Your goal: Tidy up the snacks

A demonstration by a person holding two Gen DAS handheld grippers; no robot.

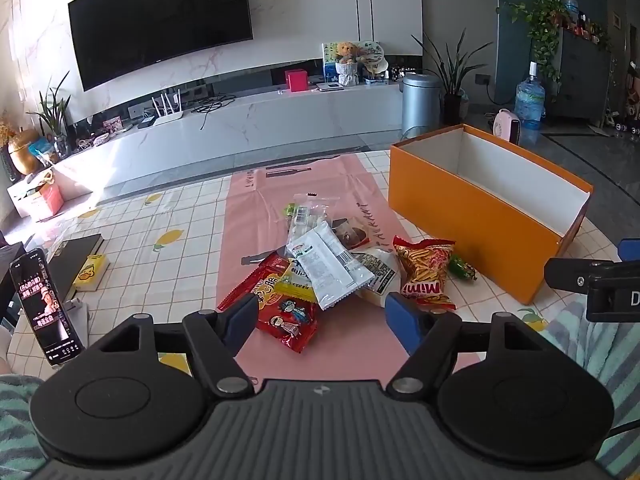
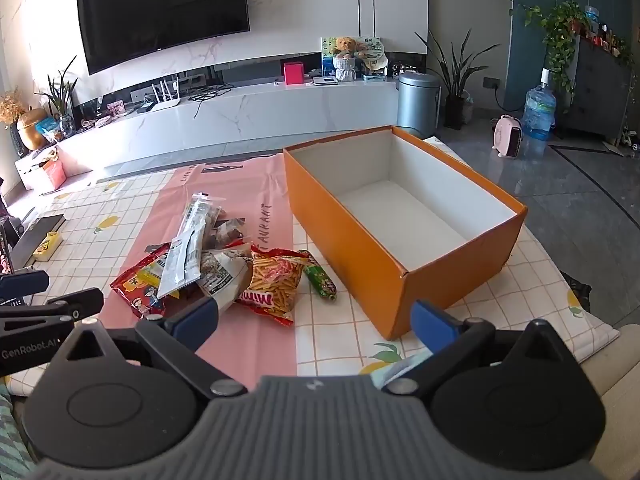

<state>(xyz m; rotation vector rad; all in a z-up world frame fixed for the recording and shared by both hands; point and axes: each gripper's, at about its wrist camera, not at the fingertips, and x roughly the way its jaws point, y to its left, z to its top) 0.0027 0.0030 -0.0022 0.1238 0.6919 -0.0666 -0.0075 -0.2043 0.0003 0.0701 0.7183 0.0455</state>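
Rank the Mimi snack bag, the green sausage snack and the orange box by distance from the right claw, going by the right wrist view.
From the right claw:
1. Mimi snack bag, just ahead and left, at the pile's edge.
2. Green sausage snack, slightly farther ahead, between bag and box.
3. Orange box, ahead and right; its near corner comes close, its bulk lies farthest.

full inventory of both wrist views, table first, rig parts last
orange box: 1, orange outside, white inside, open and empty, table's right side
snack packets: one loose pile, mixed red, white, yellow, clear, on the pink sheet left of the box
Mimi packet: 1, red and yellow, pile's right edge
green snack: 1, green, between pile and box
pink sheet: 1, pink, over the checked tablecloth
phone: 1, black, screen lit, table's left edge
TV: 1, black, far wall
bin: 1, silver, by the TV bench
water jug: 1, blue, floor, right
left gripper: 1, black, blue pads, open, empty
right gripper: 1, same, open, empty
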